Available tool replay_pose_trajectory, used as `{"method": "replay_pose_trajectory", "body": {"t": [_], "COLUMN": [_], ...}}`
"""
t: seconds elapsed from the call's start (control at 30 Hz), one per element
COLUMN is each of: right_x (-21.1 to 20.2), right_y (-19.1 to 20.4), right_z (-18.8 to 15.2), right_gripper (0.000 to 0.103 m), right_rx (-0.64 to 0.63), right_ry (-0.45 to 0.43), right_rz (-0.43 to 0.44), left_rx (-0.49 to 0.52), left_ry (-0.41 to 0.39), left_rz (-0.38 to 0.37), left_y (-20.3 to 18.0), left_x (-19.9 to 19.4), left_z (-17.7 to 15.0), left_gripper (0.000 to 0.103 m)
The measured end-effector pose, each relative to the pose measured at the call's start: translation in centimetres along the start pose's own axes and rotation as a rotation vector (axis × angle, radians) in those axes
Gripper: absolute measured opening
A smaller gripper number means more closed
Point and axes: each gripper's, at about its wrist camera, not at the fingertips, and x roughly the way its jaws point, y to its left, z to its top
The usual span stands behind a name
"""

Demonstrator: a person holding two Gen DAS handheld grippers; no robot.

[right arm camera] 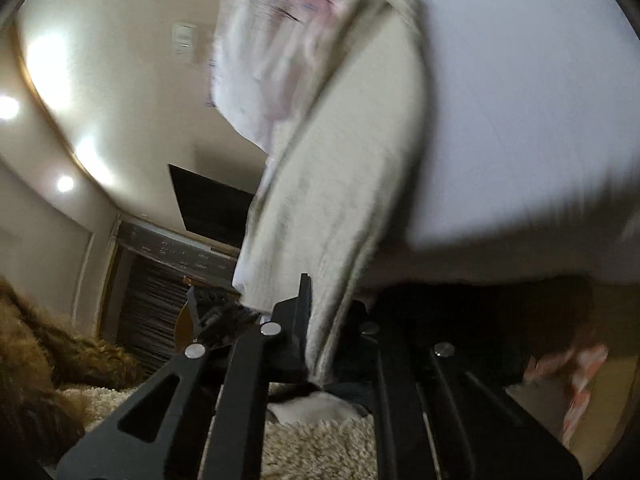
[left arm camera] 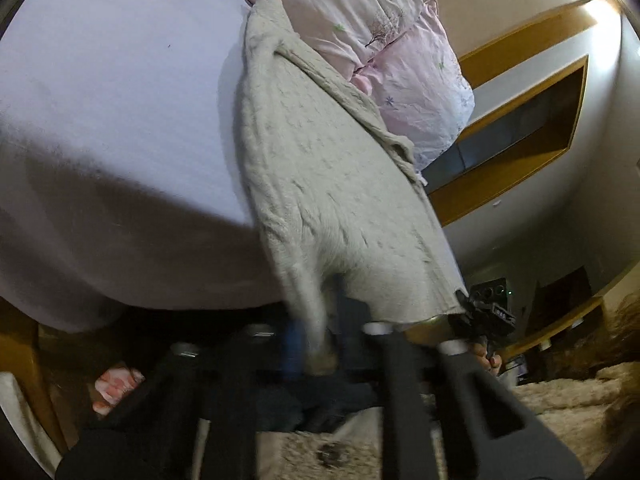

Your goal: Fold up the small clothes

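A cream knitted garment [left arm camera: 320,168] hangs stretched between both grippers, its far end still lying on the white bed [left arm camera: 112,92]. My left gripper [left arm camera: 316,344] is shut on one lower corner of it; the fingers are blurred. My right gripper [right arm camera: 320,344] is shut on the other lower corner, and the cream garment [right arm camera: 340,184] rises from the jaws toward the bed [right arm camera: 520,100]. The right gripper also shows in the left wrist view [left arm camera: 486,312] at the cloth's edge.
A pink flowered pillow [left arm camera: 400,52] lies on the bed behind the garment. A shaggy beige rug [right arm camera: 320,444] covers the floor below. Wooden wall shelves [left arm camera: 520,120] and a dark screen [right arm camera: 212,204] are on the walls. Brown fur [right arm camera: 40,360] sits at the left.
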Motion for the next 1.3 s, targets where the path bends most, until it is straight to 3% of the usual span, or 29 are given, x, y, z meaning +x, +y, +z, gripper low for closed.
{"method": "replay_pose_trajectory", "body": {"t": [0.07, 0.17, 0.27, 0.33, 0.43, 0.47, 0.53, 0.6, 0.7, 0.73, 0.77, 0.8, 0.83, 0.87, 0.9, 0.97, 1.17, 1.3], "right_x": [-0.9, -0.6, 1.6, 3.8, 8.8, 11.1, 13.3, 15.4, 15.6, 15.2, 14.6, 13.8, 13.3, 12.7, 12.4, 11.8, 10.9, 11.0], "right_y": [2.6, 7.2, 9.3, 8.9, 5.6, 3.9, 1.3, -0.9, -2.0, -1.8, -1.2, -0.6, -0.2, 0.1, 0.1, -0.5, -1.6, -1.7], "right_z": [2.4, 8.1, 14.7, 19.0, 24.7, 26.8, 28.0, 29.1, 29.3, 29.0, 28.4, 27.7, 27.1, 26.6, 26.6, 26.7, 27.0, 26.9], "right_gripper": [0.007, 0.007, 0.007, 0.007, 0.007, 0.007, 0.007, 0.009, 0.016, 0.034, 0.068, 0.097, 0.101, 0.101, 0.101, 0.101, 0.101, 0.101], "right_rx": [-0.086, -0.231, -0.285, -0.268, -0.194, -0.155, -0.104, -0.046, -0.026, -0.038, -0.065, -0.093, -0.112, -0.142, -0.149, -0.141, -0.105, -0.093], "right_ry": [-0.061, -0.147, -0.245, -0.31, -0.342, -0.316, -0.286, -0.26, -0.305, -0.341, -0.416, -0.498, -0.548, -0.583, -0.586, -0.583, -0.543, -0.528], "right_rz": [0.01, 0.013, -0.019, -0.099, -0.296, -0.38, -0.454, -0.533, -0.587, -0.599, -0.628, -0.656, -0.664, -0.647, -0.631, -0.608, -0.572, -0.543], "left_rx": [0.047, 0.156, 0.203, 0.185, 0.176, 0.164, 0.146, 0.126, 0.091, 0.091, 0.094, 0.096, 0.094, 0.093, 0.095, 0.071, -0.06, -0.067], "left_ry": [-0.036, -0.126, -0.261, -0.337, -0.316, -0.278, -0.2, -0.16, -0.133, -0.131, -0.136, -0.151, -0.194, -0.234, -0.268, -0.231, -0.08, -0.067], "left_rz": [-0.023, -0.03, 0.057, 0.163, 0.32, 0.381, 0.447, 0.47, 0.431, 0.411, 0.388, 0.373, 0.366, 0.375, 0.386, 0.396, 0.404, 0.366], "left_y": [-2.2, -6.4, -8.8, -8.6, -7.1, -6.0, -4.4, -3.2, -2.4, -2.5, -2.6, -2.7, -2.9, -3.0, -3.3, -2.4, 1.7, 1.9], "left_x": [-1.3, -3.2, -2.8, -0.4, 5.2, 8.2, 12.6, 14.4, 14.7, 14.1, 13.2, 12.1, 10.4, 9.3, 8.3, 7.5, 9.4, 11.1], "left_z": [1.1, 5.5, 13.2, 19.4, 26.0, 27.9, 29.8, 30.2, 30.1, 30.0, 29.9, 29.5, 28.9, 28.6, 28.3, 27.9, 26.8, 25.7], "left_gripper": [0.007, 0.007, 0.007, 0.007, 0.007, 0.007, 0.007, 0.007, 0.009, 0.012, 0.025, 0.049, 0.064, 0.085, 0.088, 0.085, 0.059, 0.051]}}
